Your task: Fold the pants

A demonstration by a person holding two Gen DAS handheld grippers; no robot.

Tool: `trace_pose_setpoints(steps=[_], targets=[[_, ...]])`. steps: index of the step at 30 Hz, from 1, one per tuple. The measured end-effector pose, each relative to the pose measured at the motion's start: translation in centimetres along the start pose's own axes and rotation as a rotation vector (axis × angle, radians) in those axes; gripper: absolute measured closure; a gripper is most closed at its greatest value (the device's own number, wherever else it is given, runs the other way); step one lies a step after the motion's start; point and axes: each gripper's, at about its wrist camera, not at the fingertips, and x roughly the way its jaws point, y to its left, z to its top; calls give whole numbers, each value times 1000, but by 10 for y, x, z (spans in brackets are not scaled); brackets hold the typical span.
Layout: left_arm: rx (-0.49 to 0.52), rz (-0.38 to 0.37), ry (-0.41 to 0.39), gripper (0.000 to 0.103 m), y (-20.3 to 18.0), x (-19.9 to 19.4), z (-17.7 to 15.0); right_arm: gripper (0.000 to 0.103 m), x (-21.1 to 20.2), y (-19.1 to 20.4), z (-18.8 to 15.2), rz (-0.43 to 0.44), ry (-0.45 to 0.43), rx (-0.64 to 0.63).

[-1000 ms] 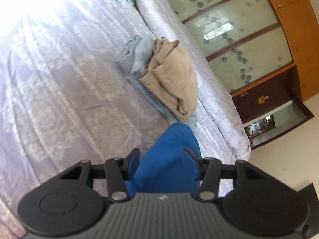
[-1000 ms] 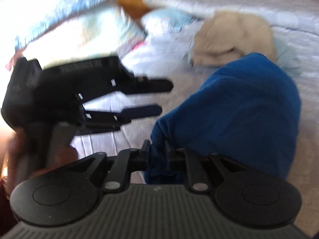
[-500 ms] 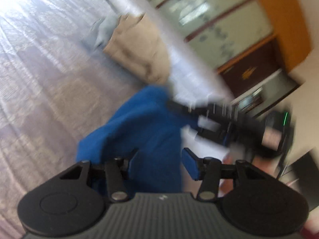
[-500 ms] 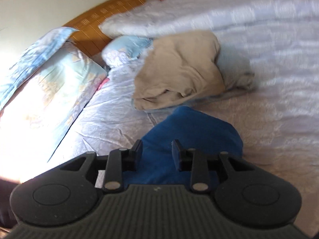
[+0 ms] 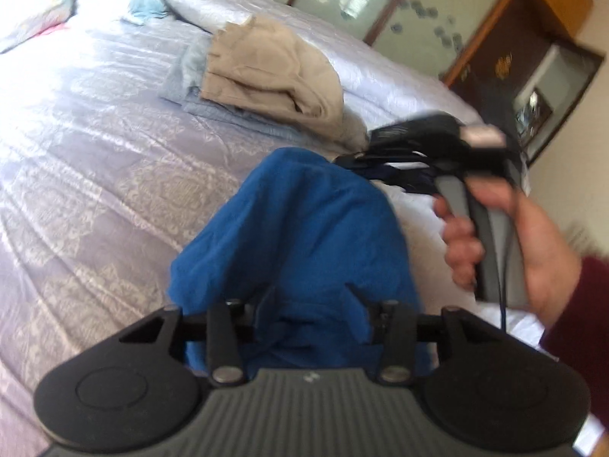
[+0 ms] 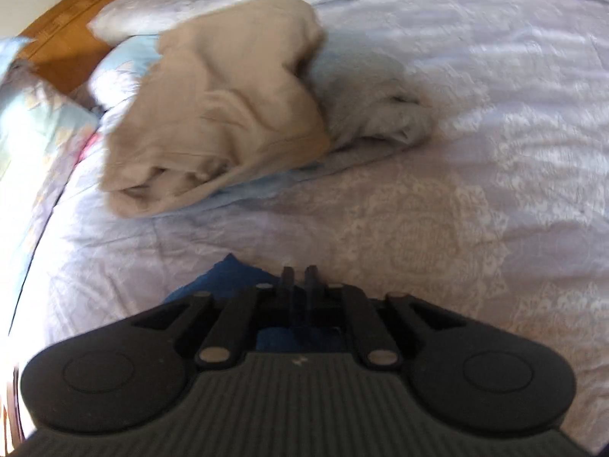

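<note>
The blue pants (image 5: 304, 228) lie bunched on the lavender bedspread (image 5: 76, 144). My left gripper (image 5: 308, 297) is open, its fingers on either side of the near blue cloth. My right gripper (image 6: 298, 278) is nearly closed, with blue cloth (image 6: 228, 274) showing beside and under its fingers. In the left wrist view the right gripper (image 5: 380, 163) is held by a hand at the pants' far right edge, with dark cloth between its jaws.
A folded beige garment (image 5: 266, 72) rests on a pale blue-grey one (image 5: 182, 72) further up the bed; both show in the right wrist view (image 6: 220, 106). Pillows (image 6: 34, 114) and a wooden headboard (image 6: 76, 19) lie beyond. A wardrobe (image 5: 418, 7) stands past the bed.
The right gripper's jaws have closed to a narrow gap and it has moved to the pants' far edge. The left wrist view has swung, showing more of the pants and the right hand.
</note>
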Motion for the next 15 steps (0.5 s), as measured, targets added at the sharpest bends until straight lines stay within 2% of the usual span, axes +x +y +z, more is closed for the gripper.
trace_pose_setpoints(steps=[1, 3, 7, 9, 12, 14, 15], targets=[[5, -18, -39, 62, -4, -12, 0, 68, -18, 1, -3, 16, -53, -16], [65, -60, -74, 58, -20, -28, -3, 44, -51, -6, -8, 44, -122, -17], [213, -211, -25, 52, -65, -28, -20, 41, -81, -44, -20, 12, -122, 73], [266, -201, -2, 53, -79, -13, -30, 41, -71, -65, -22, 33, -70, 167], [226, -178, 107, 68, -72, 19, -37, 40, -52, -83, -28, 109, 16, 319], [164, -140, 221, 92, -58, 40, -42, 43, -43, -83, -28, 145, 9, 351], [122, -136, 239, 96, -47, 45, -45, 65, -39, -81, -24, 167, 17, 344]])
